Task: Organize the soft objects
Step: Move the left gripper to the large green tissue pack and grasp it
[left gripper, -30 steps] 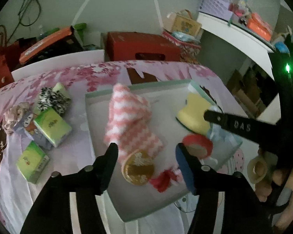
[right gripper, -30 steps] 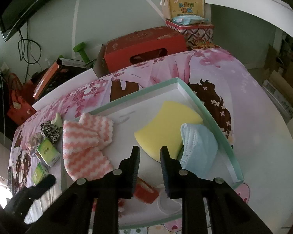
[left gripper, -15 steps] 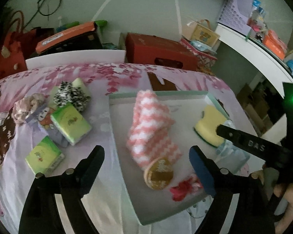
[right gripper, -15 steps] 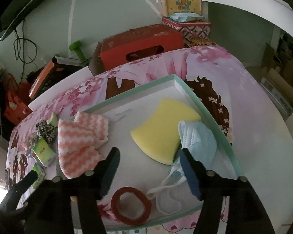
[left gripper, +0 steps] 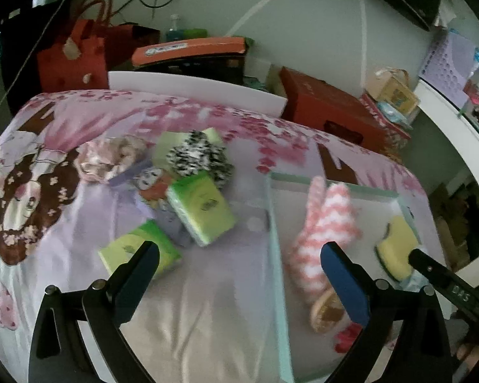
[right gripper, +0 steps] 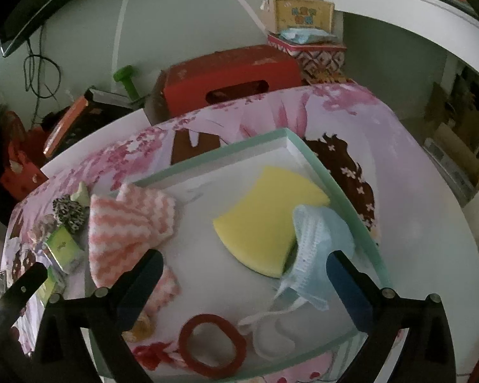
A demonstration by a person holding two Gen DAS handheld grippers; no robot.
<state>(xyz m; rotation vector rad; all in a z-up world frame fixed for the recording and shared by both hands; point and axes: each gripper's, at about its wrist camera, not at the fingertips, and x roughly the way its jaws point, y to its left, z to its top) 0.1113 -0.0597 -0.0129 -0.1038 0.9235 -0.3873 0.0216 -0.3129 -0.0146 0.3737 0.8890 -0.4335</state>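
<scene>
A white tray with a mint rim [right gripper: 335, 185] lies on the pink printed cloth. In it are a yellow sponge [right gripper: 265, 217], a blue face mask [right gripper: 319, 242], a pink-and-white towel [right gripper: 127, 223] and a red ring [right gripper: 212, 344]. My right gripper [right gripper: 242, 271] hangs over the tray's near part, jaws opening wide, touching nothing. My left gripper [left gripper: 239, 271] is over the cloth at the tray's left rim [left gripper: 274, 223], jaws opening and empty. Left of it lie two green tissue packs [left gripper: 201, 210] [left gripper: 137, 252], a black-and-white scrunchie [left gripper: 198, 156] and a pink scrunchie [left gripper: 108, 156].
A gold round item [left gripper: 325, 309] and a red bow [left gripper: 345, 338] lie in the tray's near corner. Beyond the table stand a red box [right gripper: 230, 79], an orange-lidded case [left gripper: 191, 51] and a red bag [left gripper: 70, 60]. A white shelf [right gripper: 415, 16] runs along the right.
The left gripper swung left, from above the towel and gold item to the cloth beside the tissue packs, and spread wide. The right gripper's jaws went from nearly shut to wide; the red ring lies free.
</scene>
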